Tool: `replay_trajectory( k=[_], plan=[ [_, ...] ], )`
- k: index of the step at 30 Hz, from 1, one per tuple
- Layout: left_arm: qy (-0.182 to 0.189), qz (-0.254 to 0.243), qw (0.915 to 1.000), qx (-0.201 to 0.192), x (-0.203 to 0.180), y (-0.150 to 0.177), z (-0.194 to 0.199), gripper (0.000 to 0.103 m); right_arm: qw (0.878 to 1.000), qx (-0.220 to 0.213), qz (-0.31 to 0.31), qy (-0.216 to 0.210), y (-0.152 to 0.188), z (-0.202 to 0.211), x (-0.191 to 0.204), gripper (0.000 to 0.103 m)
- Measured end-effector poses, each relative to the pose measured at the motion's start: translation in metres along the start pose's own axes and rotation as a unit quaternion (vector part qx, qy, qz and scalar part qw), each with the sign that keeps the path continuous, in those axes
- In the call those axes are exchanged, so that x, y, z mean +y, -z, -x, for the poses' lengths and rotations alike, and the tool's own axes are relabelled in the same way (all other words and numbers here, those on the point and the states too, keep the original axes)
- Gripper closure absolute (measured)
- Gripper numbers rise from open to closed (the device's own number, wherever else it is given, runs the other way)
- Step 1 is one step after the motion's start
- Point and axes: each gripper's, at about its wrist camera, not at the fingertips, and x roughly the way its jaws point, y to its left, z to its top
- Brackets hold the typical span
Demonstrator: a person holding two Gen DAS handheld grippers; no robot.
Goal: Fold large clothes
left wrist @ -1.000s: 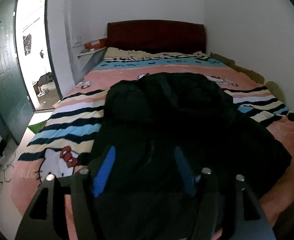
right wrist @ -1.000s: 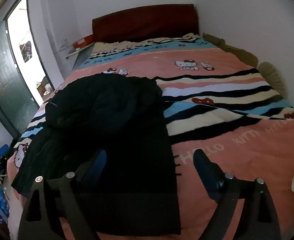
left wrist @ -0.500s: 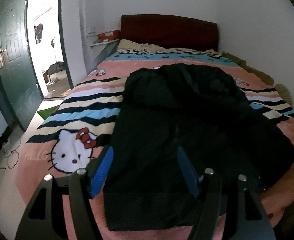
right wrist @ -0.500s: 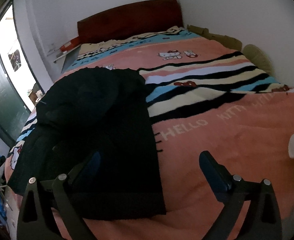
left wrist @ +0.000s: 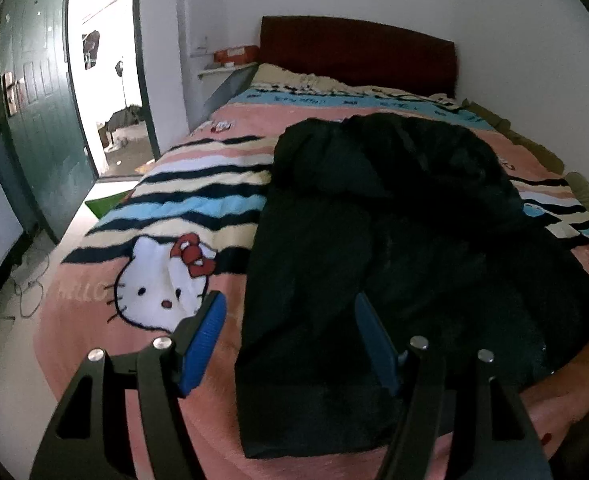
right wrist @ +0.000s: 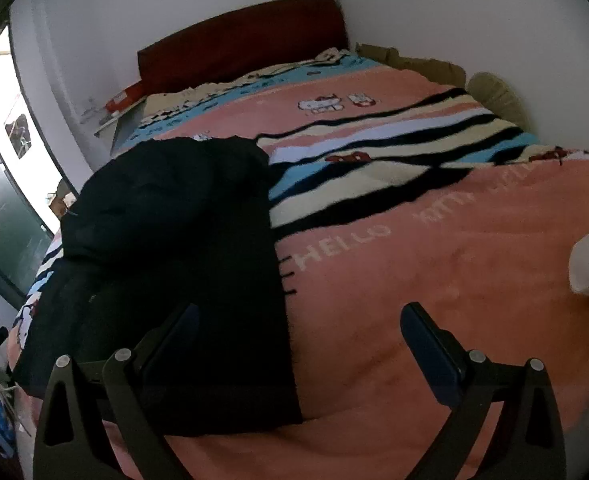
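Both grippers, left gripper [left wrist: 288, 344] and right gripper [right wrist: 298, 340], hover spread and empty near the black jacket [left wrist: 394, 240], seemingly partly folded on the blanket [right wrist: 434, 260]; more folds probably remain.

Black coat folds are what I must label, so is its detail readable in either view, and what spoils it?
Left wrist view: the coat is underexposed, nearly flat black, while the doorway blows out. Right wrist view: the coat is as dark, and fisheye bends the blanket.
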Motion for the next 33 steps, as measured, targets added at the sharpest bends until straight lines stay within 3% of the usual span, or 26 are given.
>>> replay_trajectory(
  k=[6,12,22,33],
  plan=[
    [0.012,0.037,0.9989,0.026,0.026,0.01,-0.013,0.038,1.0,0.01,-0.007,0.002,0.004,-0.01,-0.008,0.003],
    [0.066,0.094,0.992,0.054,0.048,0.013,-0.026,0.038,0.999,0.03,-0.006,-0.009,0.009,-0.026,-0.008,0.002],
    [0.088,0.11,0.9846,0.103,0.051,0.027,-0.06,0.038,0.996,0.078,0.005,-0.032,0.025,-0.061,0.005,0.001],
    [0.164,0.163,0.9607,0.153,0.058,0.047,-0.088,0.037,0.99,0.124,0.016,-0.07,0.033,-0.089,0.018,0.001]
  ],
)
